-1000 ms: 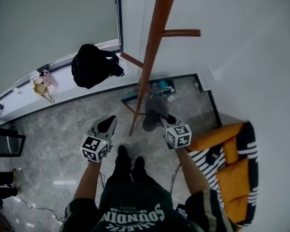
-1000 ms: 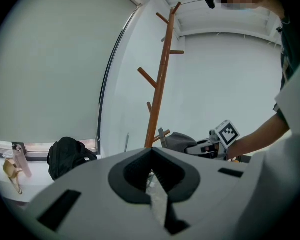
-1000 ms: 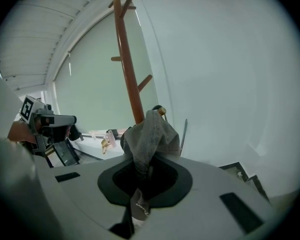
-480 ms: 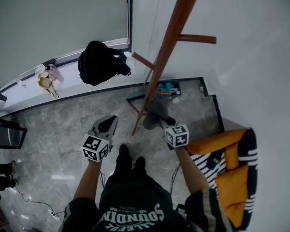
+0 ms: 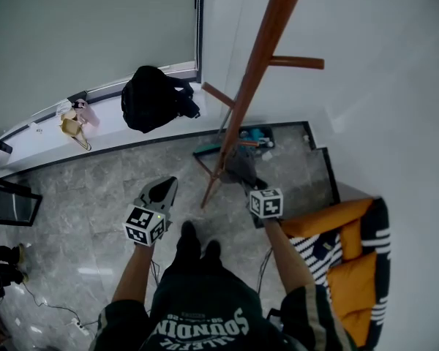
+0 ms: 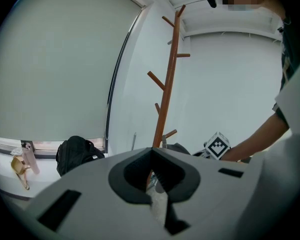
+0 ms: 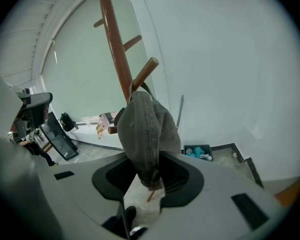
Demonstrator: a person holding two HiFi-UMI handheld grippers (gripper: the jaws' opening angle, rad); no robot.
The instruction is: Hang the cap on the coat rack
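Note:
The brown wooden coat rack [image 5: 257, 72] stands in the corner, its pole in both gripper views [image 6: 166, 94] [image 7: 117, 54]. The grey cap [image 5: 239, 165] hangs on a low peg, draped down [image 7: 147, 134]. My right gripper [image 5: 252, 183] is just below and in front of it. Its jaws have just been opening, and the cap's lower edge dangles between them [image 7: 145, 191] without being pinched. My left gripper [image 5: 163, 189] hovers to the left of the pole, jaws slightly apart [image 6: 157, 196] and holding nothing.
A black backpack [image 5: 155, 99] sits on the white window ledge with small items beside it. A box of blue things [image 5: 250, 135] lies by the rack's foot. An orange and striped seat [image 5: 351, 254] is at the right. The person's feet [image 5: 195, 241] stand behind the rack.
The cap was stretched toward the right gripper before; now it hangs bunched at the peg, and the right gripper has dropped a little below it. The left gripper has stayed put.

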